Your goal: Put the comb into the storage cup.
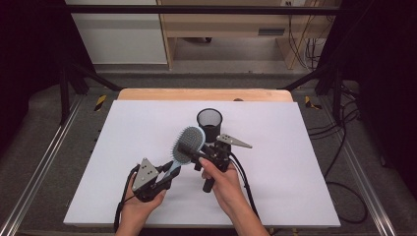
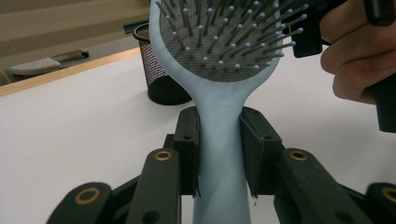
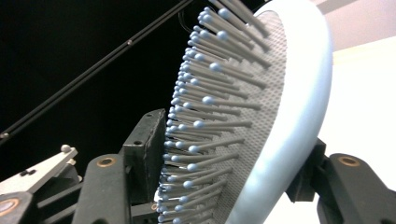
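Observation:
A light blue hairbrush point(image 1: 189, 140) with grey bristles is held above the white table top point(image 1: 295, 162). My left gripper point(image 1: 172, 169) is shut on its handle; in the left gripper view the two pads clamp the handle point(image 2: 219, 154) from both sides. My right gripper point(image 1: 193, 153) grips the brush head: in the right gripper view one pad point(image 3: 149, 140) touches the bristle tips and the other jaw sits against the smooth back of the head point(image 3: 299, 107). Both hands come in from the near edge.
A black mesh pen cup point(image 1: 209, 123) stands upright just behind the brush, also seen in the left gripper view as the cup point(image 2: 159, 79). A wooden table edge point(image 1: 204, 93) runs along the back. Black frame bars and cables surround the table.

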The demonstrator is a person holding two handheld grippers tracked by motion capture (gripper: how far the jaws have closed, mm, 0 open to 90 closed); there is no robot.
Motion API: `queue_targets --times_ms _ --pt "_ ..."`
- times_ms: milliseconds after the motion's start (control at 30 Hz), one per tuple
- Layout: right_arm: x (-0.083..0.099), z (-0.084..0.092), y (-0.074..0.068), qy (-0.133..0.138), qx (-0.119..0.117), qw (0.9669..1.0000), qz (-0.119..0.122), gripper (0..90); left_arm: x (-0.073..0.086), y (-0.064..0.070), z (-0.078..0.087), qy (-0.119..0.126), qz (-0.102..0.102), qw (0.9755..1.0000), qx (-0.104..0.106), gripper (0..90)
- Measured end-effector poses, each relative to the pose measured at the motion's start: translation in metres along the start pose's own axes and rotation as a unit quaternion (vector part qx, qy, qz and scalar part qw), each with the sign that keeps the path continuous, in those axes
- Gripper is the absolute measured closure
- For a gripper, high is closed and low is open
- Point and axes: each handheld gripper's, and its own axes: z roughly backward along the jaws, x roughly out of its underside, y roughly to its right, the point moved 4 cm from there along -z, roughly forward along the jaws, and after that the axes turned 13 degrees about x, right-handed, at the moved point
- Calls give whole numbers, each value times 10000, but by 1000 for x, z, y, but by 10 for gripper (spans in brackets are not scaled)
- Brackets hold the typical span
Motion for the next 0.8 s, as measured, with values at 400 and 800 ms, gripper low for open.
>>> queue_targets --times_ms 400,800 --pt "0 1 -3 -24 -58 10000 75 480 3 -2 -1 -14 34 10000 20 694" --pt "0 3 -6 42 19 9999 110 508 5 -4 -3 71 107 9999 65 688"
